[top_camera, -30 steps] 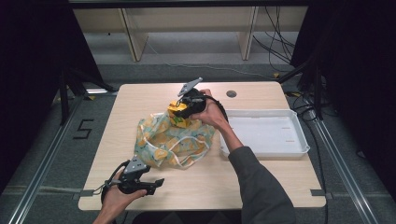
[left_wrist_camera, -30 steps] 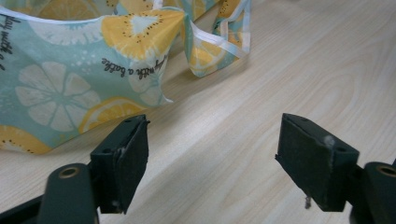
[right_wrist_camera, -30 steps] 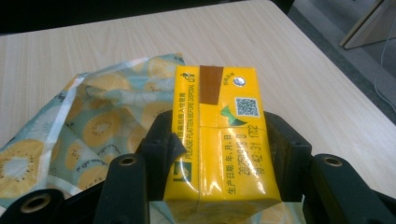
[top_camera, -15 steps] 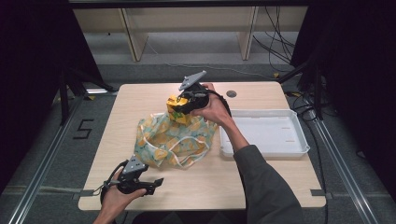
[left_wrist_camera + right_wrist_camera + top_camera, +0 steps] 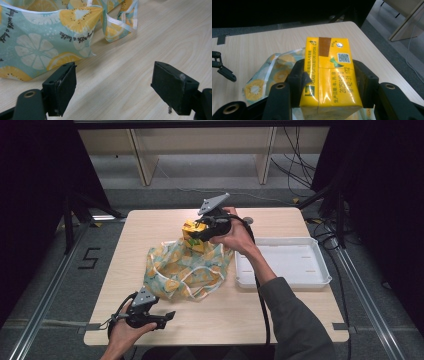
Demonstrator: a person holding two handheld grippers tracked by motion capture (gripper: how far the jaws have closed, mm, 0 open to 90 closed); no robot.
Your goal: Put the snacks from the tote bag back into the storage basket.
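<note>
Wooden surface (image 5: 295,312) carries a white tray (image 5: 283,262) at its right side and a fruit-print fabric bag (image 5: 187,270) crumpled mid-surface, left of the tray. Right tongs (image 5: 196,231) are clamped on a yellow carton (image 5: 192,231), held above the bag's far edge; in the right gripper view both jaws press its sides (image 5: 329,75). Left tongs (image 5: 169,316) sit near the front edge, jaws spread wide, holding nothing, bag just beyond them.

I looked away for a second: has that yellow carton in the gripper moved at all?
Yes. The yellow drink carton, clamped in the right gripper, has risen and drifted slightly left, away from the white plastic tray, above the fruit-print bag.
</note>
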